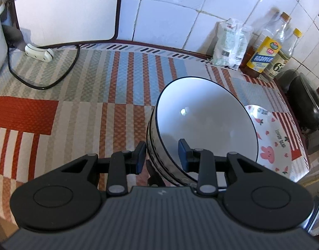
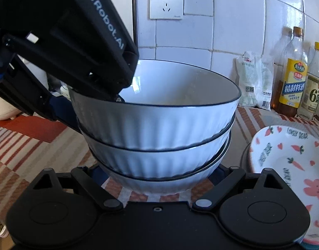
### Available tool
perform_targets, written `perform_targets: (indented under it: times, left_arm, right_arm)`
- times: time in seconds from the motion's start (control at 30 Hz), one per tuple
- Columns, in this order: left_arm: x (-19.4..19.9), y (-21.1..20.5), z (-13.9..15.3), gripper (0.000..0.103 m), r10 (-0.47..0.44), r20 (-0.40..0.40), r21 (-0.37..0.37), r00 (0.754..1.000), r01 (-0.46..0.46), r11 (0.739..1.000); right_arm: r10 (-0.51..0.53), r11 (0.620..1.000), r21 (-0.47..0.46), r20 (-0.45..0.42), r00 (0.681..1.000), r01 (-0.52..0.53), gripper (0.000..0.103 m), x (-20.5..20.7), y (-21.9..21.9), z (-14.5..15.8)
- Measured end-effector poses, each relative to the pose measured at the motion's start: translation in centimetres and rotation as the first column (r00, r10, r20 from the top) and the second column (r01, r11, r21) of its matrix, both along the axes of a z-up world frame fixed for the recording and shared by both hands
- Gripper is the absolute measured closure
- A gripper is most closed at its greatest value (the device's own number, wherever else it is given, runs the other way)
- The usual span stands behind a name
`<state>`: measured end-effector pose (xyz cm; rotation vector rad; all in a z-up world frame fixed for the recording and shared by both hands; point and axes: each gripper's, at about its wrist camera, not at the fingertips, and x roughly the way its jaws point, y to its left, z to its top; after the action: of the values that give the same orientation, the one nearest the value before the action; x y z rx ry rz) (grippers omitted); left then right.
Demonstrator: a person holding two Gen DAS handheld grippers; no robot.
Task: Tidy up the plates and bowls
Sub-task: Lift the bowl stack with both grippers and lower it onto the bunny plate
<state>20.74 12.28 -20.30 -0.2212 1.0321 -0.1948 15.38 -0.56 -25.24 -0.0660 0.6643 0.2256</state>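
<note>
A stack of three white ribbed bowls with dark rims (image 2: 157, 125) stands on the striped cloth. In the left wrist view the top bowl (image 1: 203, 120) fills the middle. My left gripper (image 1: 162, 156) straddles the near rim of the top bowl, one blue pad outside and one inside, jaws apart and not pinching. It shows from the side in the right wrist view (image 2: 80, 48). My right gripper (image 2: 157, 175) is open wide around the bottom bowl; its fingertips are hidden behind the stack. A plate with pink bunnies and carrots (image 2: 292, 166) lies right of the stack, also in the left wrist view (image 1: 272, 145).
Oil and vinegar bottles (image 2: 292, 77) and a plastic bag (image 2: 253, 81) stand against the tiled wall at the back right. A black cable (image 1: 44, 83) and a white plug (image 1: 38, 52) lie at the back left. A dark wok (image 1: 305, 102) sits beyond the counter's right edge.
</note>
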Motion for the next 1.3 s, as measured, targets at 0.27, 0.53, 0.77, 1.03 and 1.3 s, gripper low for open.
perform_targets:
  times: [0.27, 0.53, 0.77, 1.03, 1.3]
  left_arm:
    - [-3.8, -3.8, 3.7, 0.072, -0.018, 0.028, 0.039, 0.999, 0.017, 0.999]
    - [-6.2, -8.7, 5.5, 0.072, -0.069, 0.048, 0.020, 0.996, 0.068, 0.997]
    - [-5.7, -12.4, 4.2, 0.072, -0.096, 0.042, -0.024, 0.995, 0.097, 0.995]
    - [-3.6, -15.4, 2.7, 0.072, -0.121, 0.017, -0.019, 0.993, 0.121, 0.992]
    - [-1.4, -17.2, 2.3, 0.072, -0.143, 0.000, -0.009, 0.990, 0.143, 0.990]
  right_arm:
    - [-0.004, 1.000, 0.027, -0.014, 1.000, 0.005, 0.007, -2.7, -2.9, 3.6]
    - [-0.019, 1.000, -0.008, -0.013, 1.000, 0.019, 0.007, -4.9, -7.5, 5.9]
    - [-0.053, 0.996, -0.066, -0.003, 0.999, 0.052, 0.007, -5.1, -11.1, 5.1]
    - [-0.046, 0.997, -0.068, -0.024, 0.999, 0.044, 0.007, -3.3, -14.0, 3.2]
    - [-0.059, 0.997, -0.053, -0.046, 0.997, 0.057, 0.007, -1.4, -15.8, 2.4]
